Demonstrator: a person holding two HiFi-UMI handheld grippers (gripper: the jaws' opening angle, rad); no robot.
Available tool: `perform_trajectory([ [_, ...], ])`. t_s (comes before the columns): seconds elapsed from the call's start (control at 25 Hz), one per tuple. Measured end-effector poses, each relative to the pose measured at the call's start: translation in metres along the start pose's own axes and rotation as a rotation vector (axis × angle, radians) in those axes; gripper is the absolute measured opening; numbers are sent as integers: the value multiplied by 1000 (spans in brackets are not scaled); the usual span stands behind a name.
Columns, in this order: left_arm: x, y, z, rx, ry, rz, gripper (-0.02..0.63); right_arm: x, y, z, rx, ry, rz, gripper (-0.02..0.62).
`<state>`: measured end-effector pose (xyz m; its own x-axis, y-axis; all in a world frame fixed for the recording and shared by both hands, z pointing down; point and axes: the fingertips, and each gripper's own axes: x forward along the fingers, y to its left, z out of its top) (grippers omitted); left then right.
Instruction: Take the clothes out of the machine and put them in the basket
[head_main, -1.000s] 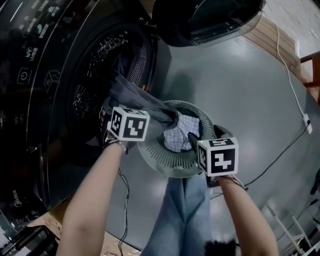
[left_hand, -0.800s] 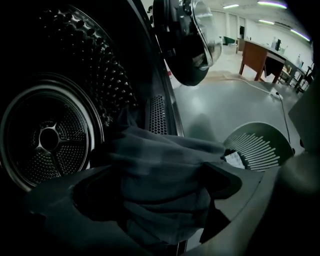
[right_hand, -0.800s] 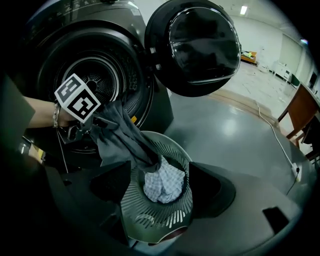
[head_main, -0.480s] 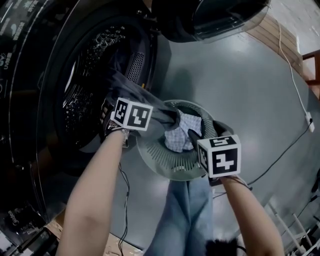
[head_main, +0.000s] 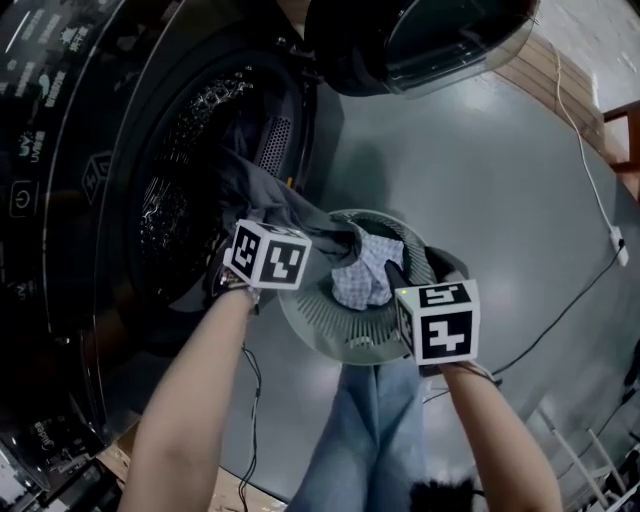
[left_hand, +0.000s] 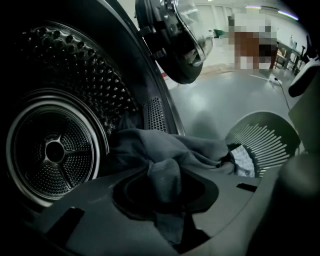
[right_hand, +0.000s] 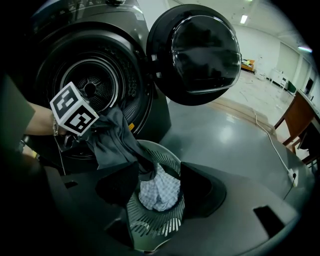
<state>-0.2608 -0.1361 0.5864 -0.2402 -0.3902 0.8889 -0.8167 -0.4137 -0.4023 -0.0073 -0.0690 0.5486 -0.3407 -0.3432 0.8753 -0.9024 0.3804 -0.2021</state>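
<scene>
The left tool (left_hand: 167, 200) has just been closing its jaws and pinches a fold of the grey garment (head_main: 295, 215). This garment stretches from the machine's drum (left_hand: 55, 150) into the basket (head_main: 320, 325). The right tool (right_hand: 159, 172), jaws half apart and just narrowing, grips nothing above the checked cloth (head_main: 362, 280) in the basket.

Dark garment (head_main: 297, 213), perhaps trousers, over basket (head_main: 318, 328)
</scene>
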Motion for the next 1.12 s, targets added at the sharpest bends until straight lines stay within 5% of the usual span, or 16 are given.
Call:
perform_trajectory([
  [0.24,-42,-18,6,-161,-54,-122,89,-13,-7,5,17,-12,-13,246],
  [0.48,-82,-58,24,-277,-126,-341,86,-25,-9,6,31,-28,-21,232],
  [0.76,-124,-125,32,-227,-175,-618,84,-38,-20,-3,72,-40,-44,215],
  [1.12,-174,-231,17,-37,-182,-936,85,-49,-43,-21,119,-38,-69,189],
])
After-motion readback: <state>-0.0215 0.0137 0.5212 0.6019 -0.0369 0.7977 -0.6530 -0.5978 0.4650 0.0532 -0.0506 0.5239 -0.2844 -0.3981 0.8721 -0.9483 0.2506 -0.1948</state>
